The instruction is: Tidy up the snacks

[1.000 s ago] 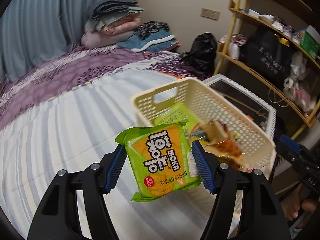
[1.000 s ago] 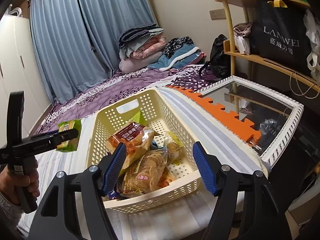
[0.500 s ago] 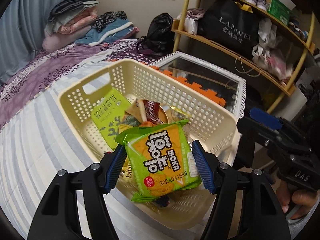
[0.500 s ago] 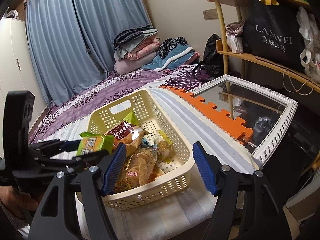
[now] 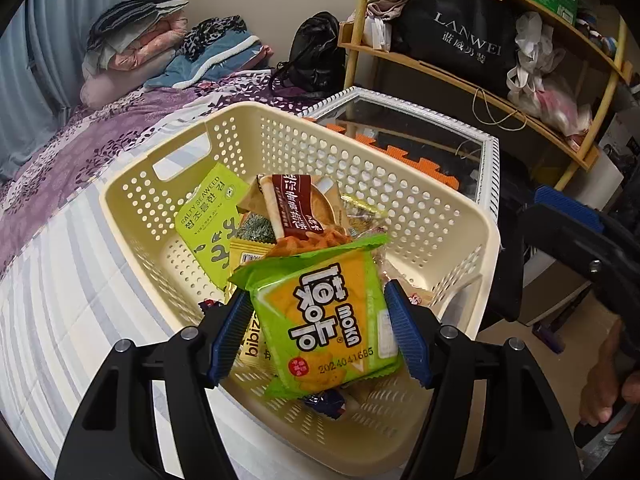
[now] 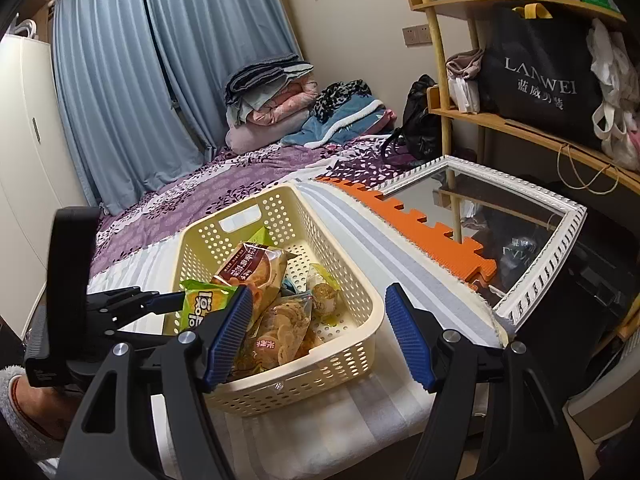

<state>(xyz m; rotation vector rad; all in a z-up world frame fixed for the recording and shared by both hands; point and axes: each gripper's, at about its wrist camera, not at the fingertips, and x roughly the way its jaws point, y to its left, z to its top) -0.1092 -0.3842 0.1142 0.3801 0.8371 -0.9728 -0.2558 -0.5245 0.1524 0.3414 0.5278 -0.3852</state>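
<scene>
Your left tongs (image 5: 320, 324) are pinching a green-and-orange snack packet (image 5: 326, 320), one blue pad (image 5: 230, 330) pressed on each side edge. The packet hangs above the near end of the cream perforated basket (image 5: 420, 216), which lies just ahead of and below those tongs on the striped bedspread (image 5: 60, 280).

Beyond the packet, inside the basket, a green salty seaweed pack (image 5: 208, 216) leans toward the far left wall, and a brown-labelled biscuit bag (image 5: 294, 208) lies right of it on top of other wrappers. A yellow "bibizo" pack (image 5: 252, 344) shows just left of and beneath the held packet.

Your right tongs (image 6: 318, 336) stand spread with nothing between the pads, the basket's near right corner framed in the gap. To their left, the left tongs reach in with the packet over the basket's near left rim. A white-framed mirror (image 6: 540, 252) lies off to the right, beyond an orange foam mat (image 6: 432, 232).
</scene>
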